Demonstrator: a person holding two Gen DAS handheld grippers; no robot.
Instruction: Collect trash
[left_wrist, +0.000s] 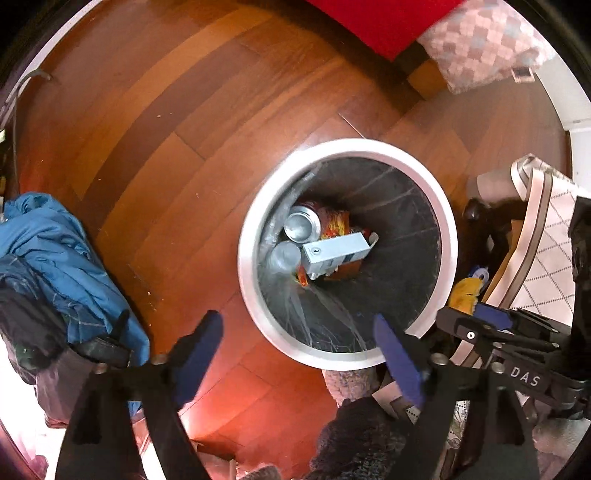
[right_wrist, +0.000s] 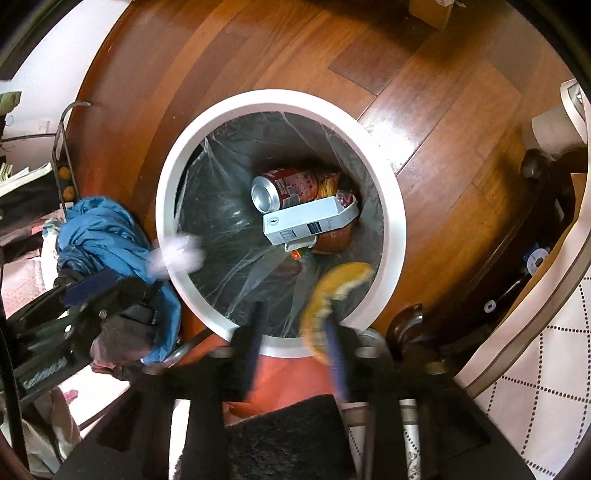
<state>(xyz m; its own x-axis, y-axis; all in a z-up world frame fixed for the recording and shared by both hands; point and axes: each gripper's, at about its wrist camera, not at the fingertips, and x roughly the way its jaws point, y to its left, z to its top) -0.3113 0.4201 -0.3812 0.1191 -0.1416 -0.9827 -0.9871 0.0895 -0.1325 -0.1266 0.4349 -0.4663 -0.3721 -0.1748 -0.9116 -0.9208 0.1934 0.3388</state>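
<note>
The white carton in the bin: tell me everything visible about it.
The white carton is a long box that looks like thin card, with a small round mark on its near end and a dark barcode-like print on one side. Its far end flap is open. It lies on its side at the bottom of the lined bin, tilted, resting against the red can and over orange packaging. Neither gripper touches it.

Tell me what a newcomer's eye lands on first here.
The round white bin on the wooden floor, with a soda can and a pale carton lying at its bottom. Next, a blurred yellow item at the right gripper over the rim, then blue cloth heaped left.
</note>
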